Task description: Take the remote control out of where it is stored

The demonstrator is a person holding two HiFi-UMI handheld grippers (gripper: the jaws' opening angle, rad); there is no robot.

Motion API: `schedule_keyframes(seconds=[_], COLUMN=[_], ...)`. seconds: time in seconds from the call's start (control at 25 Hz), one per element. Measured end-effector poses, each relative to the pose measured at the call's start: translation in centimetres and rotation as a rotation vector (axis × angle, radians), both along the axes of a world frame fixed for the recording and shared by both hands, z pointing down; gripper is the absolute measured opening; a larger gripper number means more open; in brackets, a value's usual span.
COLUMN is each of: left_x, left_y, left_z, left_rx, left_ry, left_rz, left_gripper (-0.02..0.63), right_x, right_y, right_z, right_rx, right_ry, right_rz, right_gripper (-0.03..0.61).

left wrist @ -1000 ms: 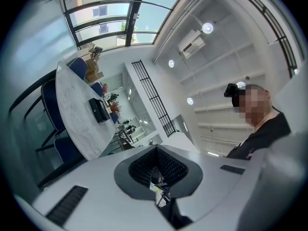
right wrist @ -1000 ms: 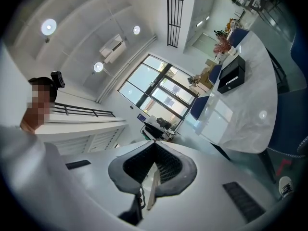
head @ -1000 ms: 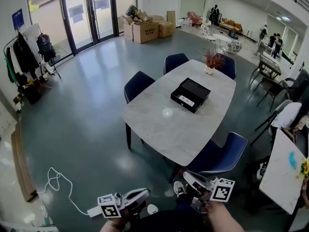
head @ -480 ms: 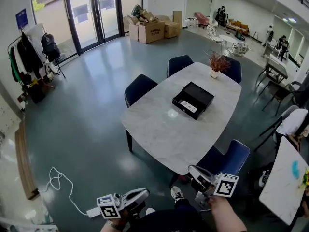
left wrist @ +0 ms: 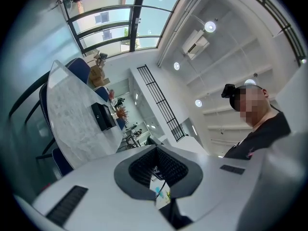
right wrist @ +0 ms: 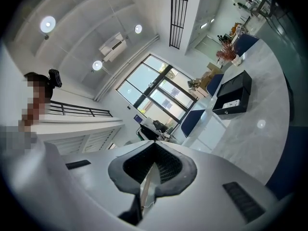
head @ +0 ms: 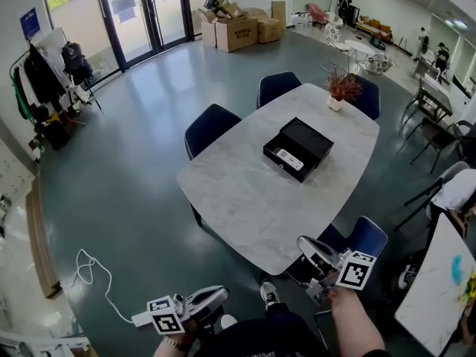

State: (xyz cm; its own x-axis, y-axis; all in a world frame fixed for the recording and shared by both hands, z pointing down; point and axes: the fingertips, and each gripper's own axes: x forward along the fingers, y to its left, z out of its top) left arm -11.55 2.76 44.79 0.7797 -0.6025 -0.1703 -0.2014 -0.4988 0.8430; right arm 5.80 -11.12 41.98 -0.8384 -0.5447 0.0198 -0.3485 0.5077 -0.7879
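Observation:
A white remote control (head: 288, 159) lies in an open black box (head: 299, 149) on the marble table (head: 253, 199). Both grippers are held low at the near side, well short of the box. My left gripper (head: 210, 299) sits at the bottom of the head view, over the floor, shut and empty. My right gripper (head: 315, 249) is by the table's near corner above a blue chair (head: 359, 239), shut with nothing in it. The right gripper view shows the box (right wrist: 234, 98) and remote (right wrist: 232, 103) far ahead past the shut jaws (right wrist: 153, 170). The left gripper (left wrist: 157, 172) view shows the box (left wrist: 102, 115) far off.
Blue chairs (head: 211, 127) stand around the table, and a potted plant (head: 341, 89) sits at its far end. A white cable (head: 89, 274) lies on the floor at left. Cardboard boxes (head: 236, 25) and a coat rack (head: 44, 80) stand farther back. People are at the far right.
Both grippers have moved forward toward the table, the right one farther, now at its near corner. The table and box appear closer. Both stay shut.

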Motion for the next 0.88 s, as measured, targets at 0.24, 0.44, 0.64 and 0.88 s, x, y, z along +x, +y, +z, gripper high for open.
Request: schedule_keyframes(seconds=[0.24,0.44,0.64,0.88], left_x=[1.0,1.9,2.0,2.1], left_y=[-1.8,-3.4,-5.1,-6.5], left_z=[0.6,1.3,1.6,2.2], left_rx=[-0.026,-0.039,-0.048,-0.067], left_ry=[-0.002,0.001,0.006,0.006], left_rz=[-0.017,-0.038,-0.066,-0.102], left_gripper=[0.006,0.006,0.006,0.006], right_x=[1.6,2.6,2.5,2.9], right_y=[-4.0,-7.6,-10.6,-15.1], right_z=[0.0,-0.5,0.0,1.9], right_rx=[0.017,0.061,0.055,0.095], right_ry=[0.021,0.083,0.114,0.244], right_rz=[0.002,-0.006,-0.055,-0.117], right_gripper=[0.009,0.009,0.009,0.009])
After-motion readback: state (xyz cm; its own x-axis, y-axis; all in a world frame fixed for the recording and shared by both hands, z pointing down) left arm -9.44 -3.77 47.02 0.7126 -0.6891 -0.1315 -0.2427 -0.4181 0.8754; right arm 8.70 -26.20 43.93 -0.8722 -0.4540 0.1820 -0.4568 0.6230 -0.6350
